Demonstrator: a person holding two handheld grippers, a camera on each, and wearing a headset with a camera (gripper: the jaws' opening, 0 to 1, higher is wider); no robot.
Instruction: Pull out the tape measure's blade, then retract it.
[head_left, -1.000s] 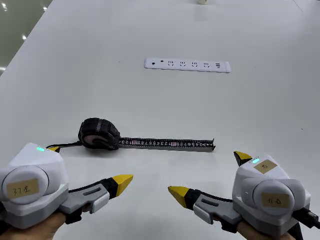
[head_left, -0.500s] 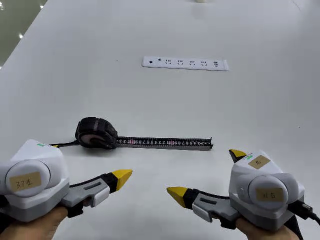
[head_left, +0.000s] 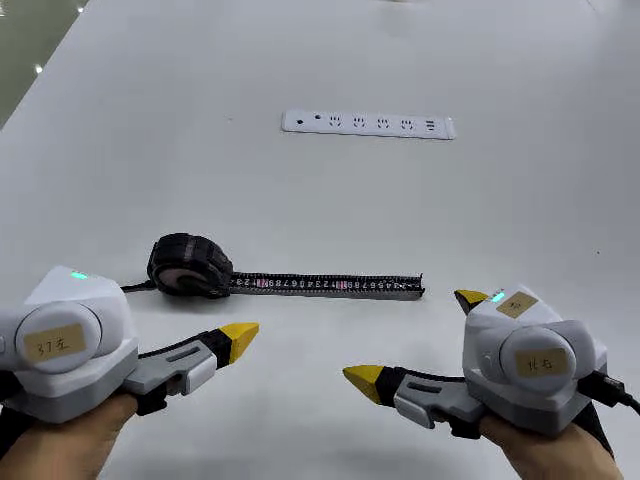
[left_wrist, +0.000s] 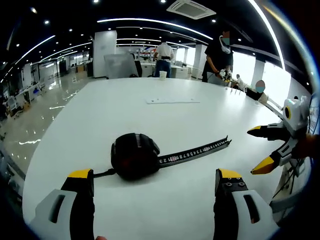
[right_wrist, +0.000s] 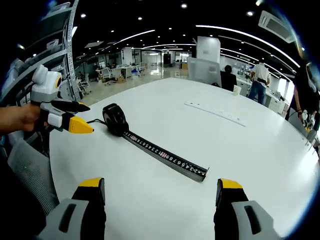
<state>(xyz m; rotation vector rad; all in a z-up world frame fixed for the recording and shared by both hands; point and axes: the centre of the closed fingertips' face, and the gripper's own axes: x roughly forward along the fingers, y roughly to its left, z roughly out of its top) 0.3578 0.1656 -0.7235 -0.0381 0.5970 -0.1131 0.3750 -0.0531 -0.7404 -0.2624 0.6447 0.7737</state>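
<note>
A black tape measure (head_left: 190, 266) lies on the white table, its dark blade (head_left: 330, 285) pulled out to the right and flat on the surface. My left gripper (head_left: 180, 312) is open, low at the left and just short of the case, touching nothing. My right gripper (head_left: 416, 338) is open near the blade's hooked end, also apart from it. In the left gripper view the case (left_wrist: 135, 156) sits between the jaws ahead, and the right gripper (left_wrist: 259, 150) comes in from the right. In the right gripper view the blade (right_wrist: 162, 156) runs toward me, with the left gripper (right_wrist: 82, 116) beside the case (right_wrist: 115, 119).
A white power strip (head_left: 368, 124) lies farther back on the table (head_left: 500, 200). A strap trails left from the tape's case. The table's left edge (head_left: 40, 90) drops to a glossy floor. People (left_wrist: 220, 55) stand beyond the far end, near a paper cup (left_wrist: 163, 75).
The camera has shifted a little. The tape and its blade lie as before. Both grippers stay open and hold about the same places.
</note>
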